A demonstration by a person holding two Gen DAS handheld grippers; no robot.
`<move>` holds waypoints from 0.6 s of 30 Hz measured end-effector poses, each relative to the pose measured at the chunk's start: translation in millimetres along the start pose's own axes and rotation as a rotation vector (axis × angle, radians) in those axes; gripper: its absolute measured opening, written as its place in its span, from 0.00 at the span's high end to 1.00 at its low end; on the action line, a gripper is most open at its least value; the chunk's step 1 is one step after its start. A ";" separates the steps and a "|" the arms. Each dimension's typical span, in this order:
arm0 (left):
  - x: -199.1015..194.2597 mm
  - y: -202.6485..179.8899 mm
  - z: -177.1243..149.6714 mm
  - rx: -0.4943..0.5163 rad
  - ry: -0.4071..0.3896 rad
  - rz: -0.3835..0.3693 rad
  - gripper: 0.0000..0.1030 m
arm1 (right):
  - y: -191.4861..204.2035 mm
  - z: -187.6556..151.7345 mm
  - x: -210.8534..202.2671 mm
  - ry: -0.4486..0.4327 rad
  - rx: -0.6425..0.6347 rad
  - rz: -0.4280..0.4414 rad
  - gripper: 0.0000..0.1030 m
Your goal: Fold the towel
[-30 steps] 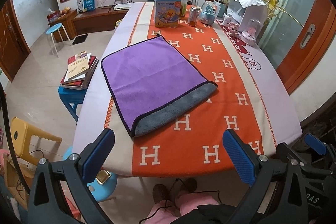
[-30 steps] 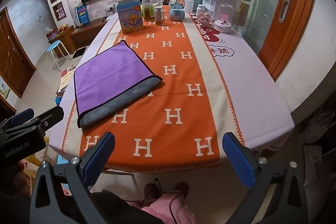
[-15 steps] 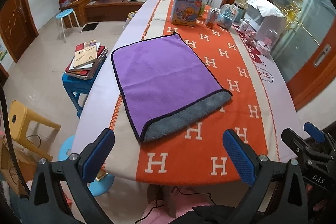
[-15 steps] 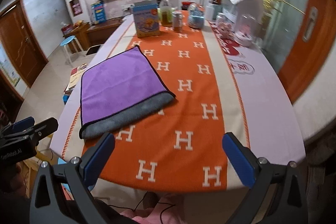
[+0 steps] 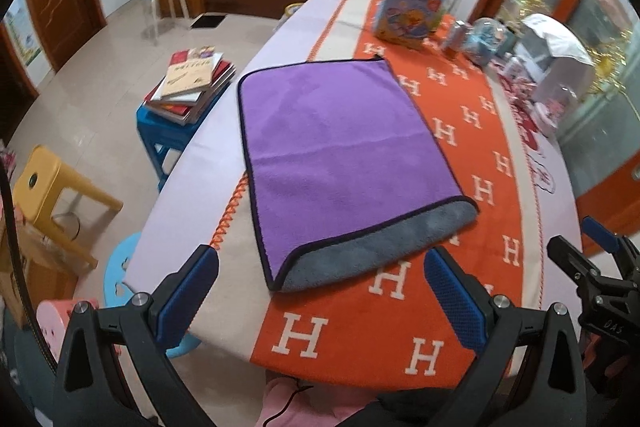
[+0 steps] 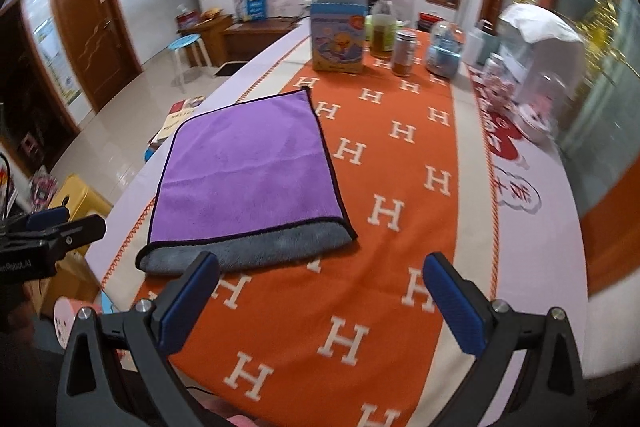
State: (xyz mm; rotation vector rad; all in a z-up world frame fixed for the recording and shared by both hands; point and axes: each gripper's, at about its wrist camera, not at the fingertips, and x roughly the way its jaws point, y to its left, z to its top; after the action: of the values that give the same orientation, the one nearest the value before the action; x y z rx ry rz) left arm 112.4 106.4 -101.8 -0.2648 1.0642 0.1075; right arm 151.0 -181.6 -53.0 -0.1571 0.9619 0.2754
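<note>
Orange H-patterned tablecloth [image 5: 472,187] across a long table, purple microfibre towel with grey underside [image 5: 340,155] lying flat on its left part, once folded, grey edge nearest, left gripper [image 5: 320,291] and right gripper [image 6: 316,291] both spread wide, empty, short of the towel, blue cartoon box [image 6: 340,39] beyond the towel

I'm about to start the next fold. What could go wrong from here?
1. The towel lies already folded, its grey layer sticking out; a pinch may catch only one layer.
2. The towel sits near the table's left edge; dragging it could pull it off.
</note>
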 end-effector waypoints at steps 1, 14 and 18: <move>4.7 1.3 0.5 -0.011 0.008 0.008 0.01 | -2.6 2.7 5.4 0.005 -0.010 0.011 0.01; 69.0 16.1 -3.4 -0.124 0.161 0.099 0.01 | -19.1 21.4 80.7 0.108 -0.127 0.127 0.06; 87.4 18.5 -3.5 -0.144 0.197 0.114 0.01 | -22.3 20.6 99.4 0.136 -0.148 0.159 0.09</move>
State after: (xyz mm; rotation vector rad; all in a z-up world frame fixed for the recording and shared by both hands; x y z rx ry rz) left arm 147.7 119.7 -182.8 -0.3495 1.2701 0.2653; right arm 227.6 -181.6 -123.2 -0.2374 1.0911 0.4875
